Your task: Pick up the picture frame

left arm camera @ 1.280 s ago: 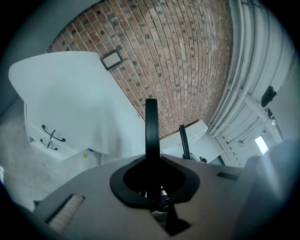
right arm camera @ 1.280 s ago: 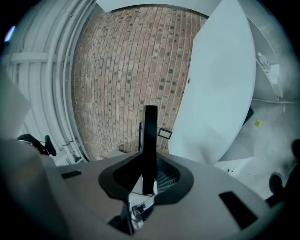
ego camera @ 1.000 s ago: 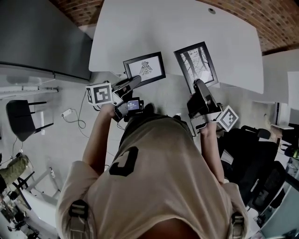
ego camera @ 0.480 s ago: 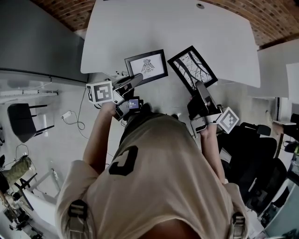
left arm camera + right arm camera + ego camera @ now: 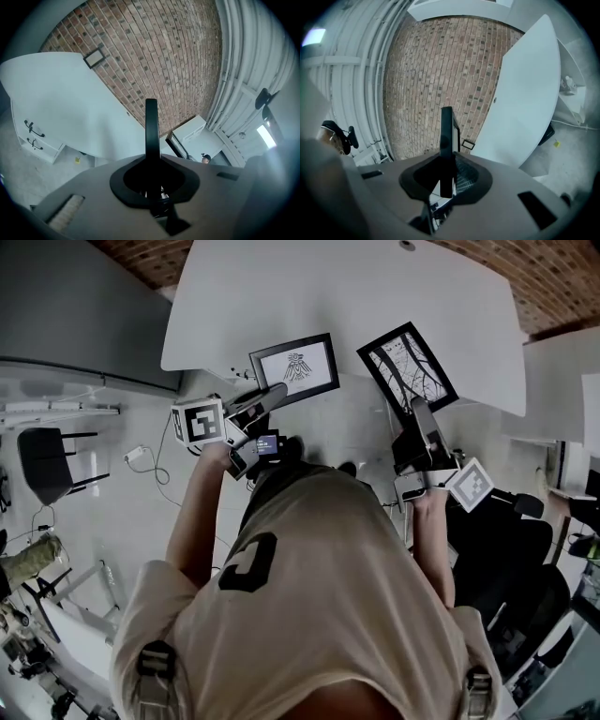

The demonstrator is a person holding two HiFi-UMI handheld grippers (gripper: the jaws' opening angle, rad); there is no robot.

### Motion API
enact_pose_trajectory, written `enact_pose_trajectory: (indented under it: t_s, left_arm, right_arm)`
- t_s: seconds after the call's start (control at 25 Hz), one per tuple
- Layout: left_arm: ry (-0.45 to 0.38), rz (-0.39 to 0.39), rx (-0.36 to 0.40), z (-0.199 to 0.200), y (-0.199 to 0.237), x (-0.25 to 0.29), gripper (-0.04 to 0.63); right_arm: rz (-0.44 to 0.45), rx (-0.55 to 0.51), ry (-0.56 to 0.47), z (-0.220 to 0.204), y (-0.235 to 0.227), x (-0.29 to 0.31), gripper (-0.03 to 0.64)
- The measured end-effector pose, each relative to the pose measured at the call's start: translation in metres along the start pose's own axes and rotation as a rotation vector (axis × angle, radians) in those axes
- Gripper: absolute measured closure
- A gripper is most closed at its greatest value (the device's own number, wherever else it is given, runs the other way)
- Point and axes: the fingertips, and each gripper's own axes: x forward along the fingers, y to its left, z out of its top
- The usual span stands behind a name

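Two black picture frames are held in the air in front of the white table [image 5: 347, 296]. The frame with a bird drawing [image 5: 293, 365] is on the left, and my left gripper [image 5: 279, 390] is shut on its near edge. In the left gripper view this frame [image 5: 151, 126] stands edge-on between the jaws. On the right, the frame with a tree-branch print [image 5: 408, 367] hangs tilted, and my right gripper [image 5: 419, 407] is shut on its lower edge. From the right gripper view it [image 5: 447, 136] also shows edge-on.
A black office chair [image 5: 506, 559] stands close on the right. Another chair [image 5: 42, 460] and a cable [image 5: 141, 456] are on the floor at the left. A brick wall [image 5: 154, 51] runs behind the table, and a white drawer unit [image 5: 33, 136] sits under it.
The right gripper has moved right and a little up, and its tree-branch frame has rolled to a slanted pose. The left gripper and bird frame have shifted slightly up in the picture.
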Motion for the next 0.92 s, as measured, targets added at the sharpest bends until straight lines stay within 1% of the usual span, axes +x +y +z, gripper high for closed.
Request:
enact_pose_trajectory:
  t_s: [0.08, 0.2, 0.32, 0.44, 0.52, 0.64, 0.76, 0.92]
  left_arm:
    - [-0.01, 0.0, -0.004, 0.002, 0.0, -0.01, 0.572]
    - [-0.022, 0.011, -0.006, 0.003, 0.017, -0.027, 0.572]
    - [-0.03, 0.012, -0.007, -0.002, 0.014, -0.032, 0.572]
    - [-0.033, 0.033, -0.002, -0.001, 0.033, -0.046, 0.572]
    - [-0.041, 0.03, -0.017, 0.001, 0.026, -0.047, 0.572]
    - [-0.054, 0.002, -0.024, 0.005, 0.013, -0.044, 0.572]
    - [-0.054, 0.0, -0.017, 0.004, 0.016, -0.043, 0.572]
    - [-0.038, 0.03, 0.014, -0.001, 0.041, -0.05, 0.572]
  right_arm:
    - [-0.002, -0.009, 0.012, -0.004, 0.006, 0.004, 0.574]
    - [-0.002, -0.009, 0.028, -0.017, 0.006, 0.011, 0.574]
    - [0.006, -0.001, 0.04, -0.021, 0.006, 0.01, 0.574]
    - [0.009, 0.009, 0.049, -0.03, 0.007, 0.02, 0.574]
    - [0.013, 0.009, 0.053, -0.031, 0.006, 0.022, 0.574]
    - [0.013, 0.01, 0.057, -0.031, 0.008, 0.022, 0.574]
    - [0.014, 0.015, 0.051, -0.03, 0.007, 0.021, 0.574]
    - [0.013, 0.018, 0.044, -0.033, 0.004, 0.021, 0.574]
